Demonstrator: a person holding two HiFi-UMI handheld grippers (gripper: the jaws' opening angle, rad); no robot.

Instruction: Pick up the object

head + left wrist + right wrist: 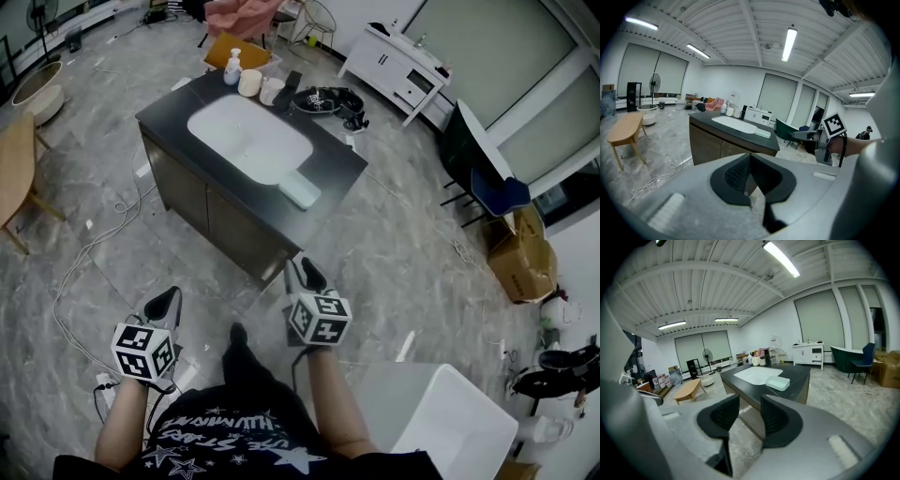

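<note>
I stand back from the black-topped sink cabinet (333, 164).
My left gripper (169, 298) is pinched together, empty; my right gripper (305, 274) is slightly parted, also empty.

Open floor (211, 286) fronts the counter (333, 169); cups (251, 82) and bottle (232, 67) crowd its far end.

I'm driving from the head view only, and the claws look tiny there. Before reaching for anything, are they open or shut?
Observer: In the left gripper view, the left claw has its jaws together with nothing between them.
Operator: And the right one?
Observer: In its own view, the right claw has its jaws apart and empty. The front of the counter shows through the gap.
Operator: Where's the pale tray from there?
Observer: The tray appears just above the right-hand jaw's tip, on the counter beside the sink.
</note>
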